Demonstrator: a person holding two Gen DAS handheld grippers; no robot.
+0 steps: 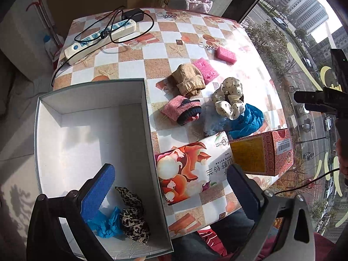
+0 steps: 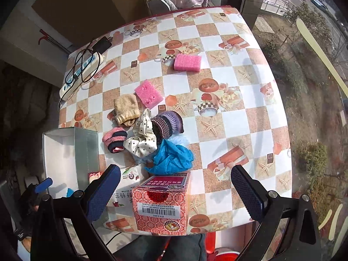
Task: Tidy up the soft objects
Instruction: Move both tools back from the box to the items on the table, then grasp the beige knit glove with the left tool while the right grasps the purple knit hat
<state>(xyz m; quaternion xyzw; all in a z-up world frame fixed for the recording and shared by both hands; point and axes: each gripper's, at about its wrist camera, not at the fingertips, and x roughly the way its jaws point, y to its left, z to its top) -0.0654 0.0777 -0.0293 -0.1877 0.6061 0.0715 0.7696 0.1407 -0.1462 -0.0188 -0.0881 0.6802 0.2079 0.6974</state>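
Note:
A white open box (image 1: 91, 134) (image 2: 65, 152) sits at the table's left front edge. Inside lie a leopard scrunchie (image 1: 133, 215) and a crumpled blue cover (image 1: 106, 221). On the table lie a tan sock (image 1: 189, 79) (image 2: 126, 108), a pink-and-navy sock (image 1: 181, 108) (image 2: 114, 139), a polka-dot scrunchie (image 1: 228, 97) (image 2: 143, 137), a blue cover (image 1: 245, 119) (image 2: 171, 156), a purple knit sock (image 2: 167, 124) and two pink sponges (image 1: 205, 69) (image 2: 188, 62). My left gripper (image 1: 171, 189) is open over the box's near corner. My right gripper (image 2: 175, 193) is open and empty above the front edge.
A tissue pack (image 1: 191, 165) (image 2: 130, 180) and a red carton (image 1: 263, 154) (image 2: 162, 204) stand at the front edge. A power strip with black cable (image 1: 100, 37) (image 2: 80, 74) lies at the far left. A window is on the right.

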